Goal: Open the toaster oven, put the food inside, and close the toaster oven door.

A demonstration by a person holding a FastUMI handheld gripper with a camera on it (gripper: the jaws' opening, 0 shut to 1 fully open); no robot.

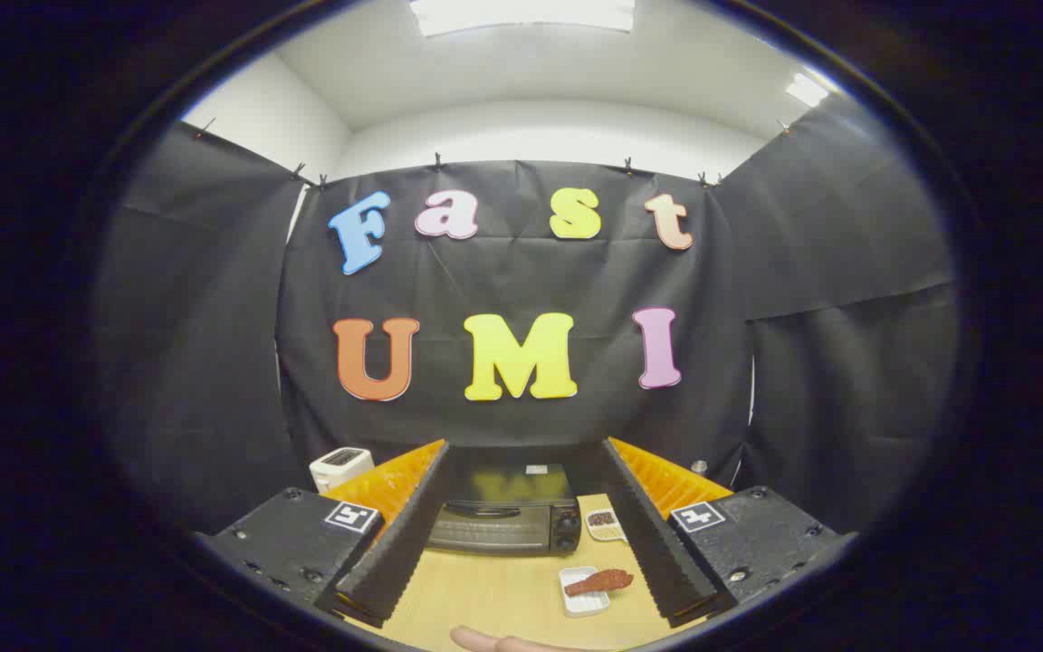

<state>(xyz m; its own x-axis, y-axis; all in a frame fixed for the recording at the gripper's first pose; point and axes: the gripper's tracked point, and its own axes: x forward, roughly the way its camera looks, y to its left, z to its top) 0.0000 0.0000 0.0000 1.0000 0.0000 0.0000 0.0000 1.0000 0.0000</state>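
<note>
Black-draped booth, wooden table (485, 598) below. Your toaster oven (505, 516) sits shut beyond the fingers, so nothing looks done yet: open, load, close all remain. Gripper (521, 507) fingers spread wide, holding nothing. White tray (576, 602) between them carries the reddish food piece (601, 581); a small dish (603, 523) with dark bits sits beside the oven.

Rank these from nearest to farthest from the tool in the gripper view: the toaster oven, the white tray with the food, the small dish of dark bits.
The tool is open.
1. White tray with the food: between the fingers, toward the right one.
2. Small dish of dark bits: farther on, beside the right finger.
3. Toaster oven: ahead, its door shut.
</note>
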